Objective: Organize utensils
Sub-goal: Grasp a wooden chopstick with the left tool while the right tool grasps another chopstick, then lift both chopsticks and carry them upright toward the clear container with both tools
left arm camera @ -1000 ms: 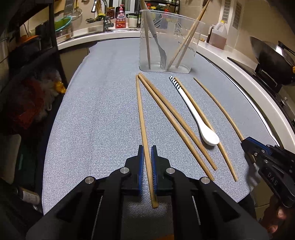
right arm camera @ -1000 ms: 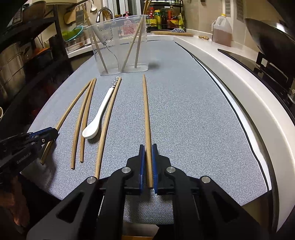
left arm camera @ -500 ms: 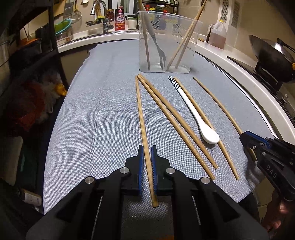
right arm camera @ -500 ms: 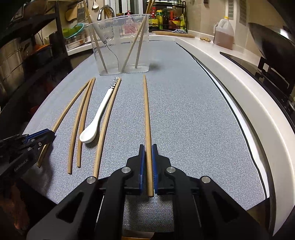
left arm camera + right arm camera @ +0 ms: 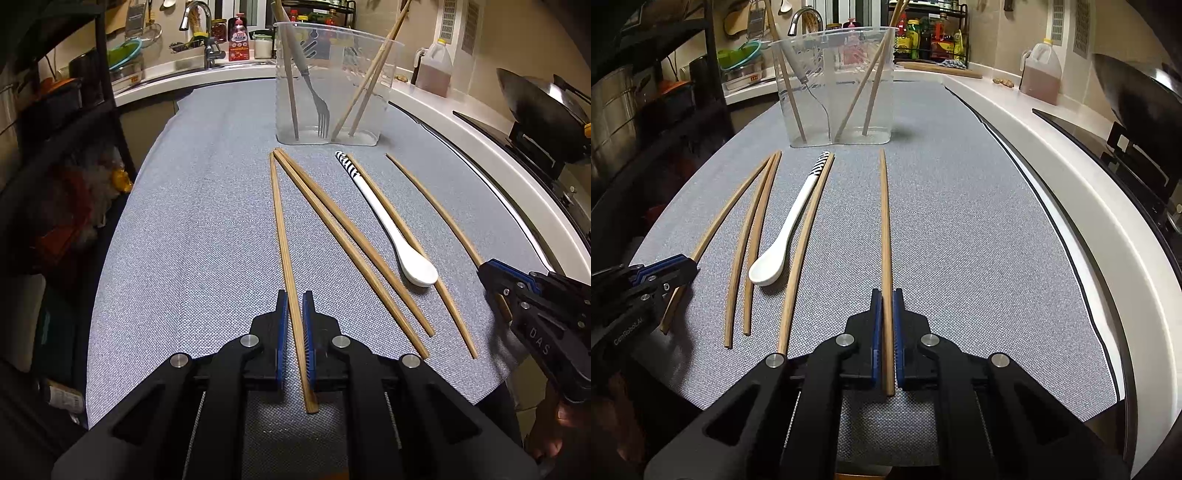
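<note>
I had each gripper clamped on a plain, slender wooden chopstick: the left gripper (image 5: 294, 308) held the leftmost chopstick (image 5: 280, 229), the right gripper (image 5: 886, 306) the rightmost chopstick (image 5: 884, 221), both sticks pointing straight ahead toward the clear holder (image 5: 332, 85).

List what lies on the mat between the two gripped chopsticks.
Left wrist view: two chopsticks, a white spoon and another chopstick beside it.

Free room: the bare grey surface (image 5: 979, 240) from 1 to 4 o'clock of the right wrist view, and from 8 to 11 o'clock of the left. Obstacles: clear utensil holder (image 5: 332, 88) at 12 o'clock; wok (image 5: 543, 99) at 2 o'clock.
</note>
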